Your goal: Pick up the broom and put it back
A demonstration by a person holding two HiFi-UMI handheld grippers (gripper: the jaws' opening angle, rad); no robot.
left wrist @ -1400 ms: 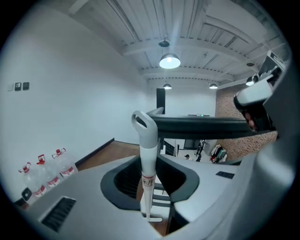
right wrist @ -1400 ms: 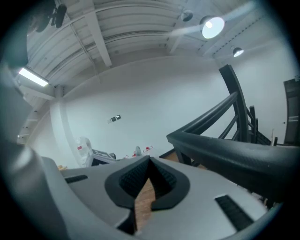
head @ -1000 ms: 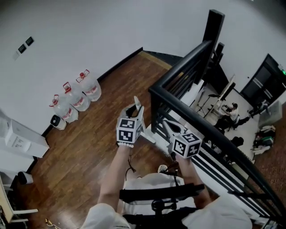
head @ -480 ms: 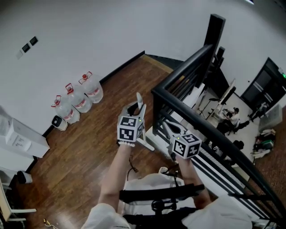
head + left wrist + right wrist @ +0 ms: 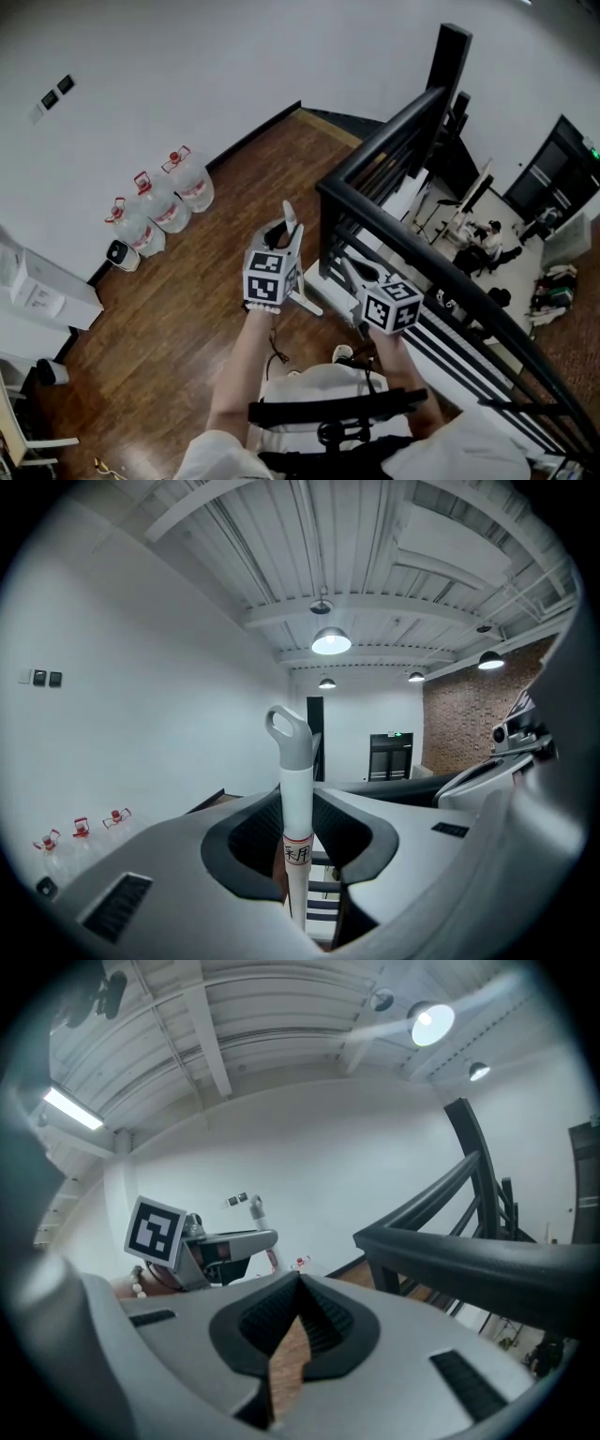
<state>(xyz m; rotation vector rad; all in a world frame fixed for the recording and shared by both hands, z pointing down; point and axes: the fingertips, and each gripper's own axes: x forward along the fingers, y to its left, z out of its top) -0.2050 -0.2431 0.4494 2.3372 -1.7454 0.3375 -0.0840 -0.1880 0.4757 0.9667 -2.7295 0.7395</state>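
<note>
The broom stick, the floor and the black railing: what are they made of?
Broom stick: looks like smooth white plastic or painted metal, with a grey, plastic-looking loop cap; both have an even, soft sheen.
Floor: brown wood planks, or laminate made to look like wood; plank lines and grain show.
Railing: probably black-painted metal with a dull finish, judging by its thin straight bars.

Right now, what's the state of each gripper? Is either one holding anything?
Left gripper: closed on the broom handle.
Right gripper: closed, nothing between the jaws.
</note>
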